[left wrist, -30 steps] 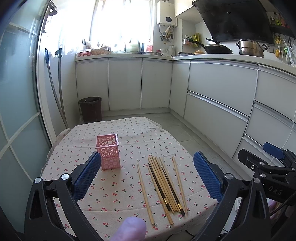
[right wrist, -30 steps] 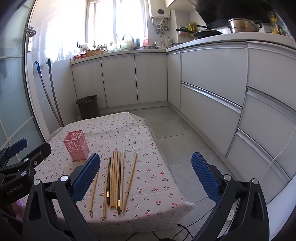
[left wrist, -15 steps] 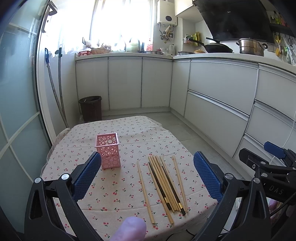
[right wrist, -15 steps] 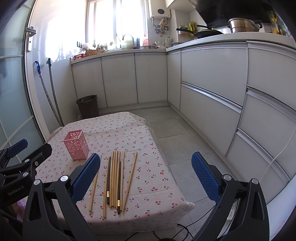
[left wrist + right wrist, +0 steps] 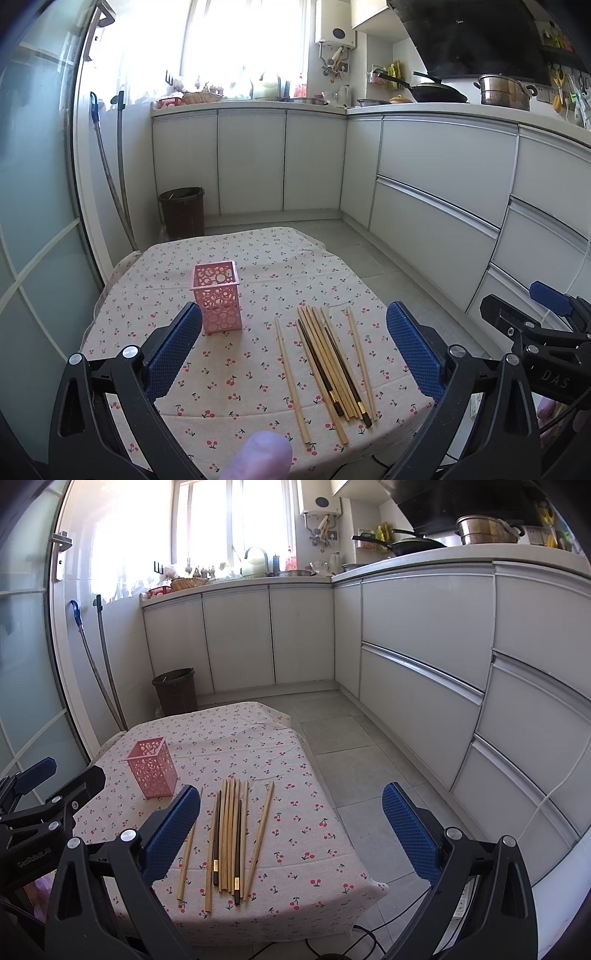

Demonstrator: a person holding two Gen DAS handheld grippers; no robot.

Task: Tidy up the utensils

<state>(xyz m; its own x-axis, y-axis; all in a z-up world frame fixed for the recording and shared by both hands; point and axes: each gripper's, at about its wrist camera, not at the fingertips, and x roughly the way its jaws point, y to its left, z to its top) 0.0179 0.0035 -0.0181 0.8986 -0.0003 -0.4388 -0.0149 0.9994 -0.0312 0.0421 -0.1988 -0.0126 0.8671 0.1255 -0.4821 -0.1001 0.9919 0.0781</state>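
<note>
Very little differs from a second ago. In the left wrist view the pink holder (image 5: 218, 297) and the chopsticks (image 5: 330, 365) sit a touch higher, and the right gripper (image 5: 546, 325) at the frame's right edge has edged slightly to the right. The right wrist view shows no visible change.

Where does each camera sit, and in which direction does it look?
Left wrist: on the left gripper, facing the table and kitchen cabinets; its open jaws, a fingertip and the right gripper show.
Right wrist: on the right gripper, further right, facing table edge and floor; its open jaws and the left gripper show.
Shared: pink holder, chopsticks, bin.
</note>
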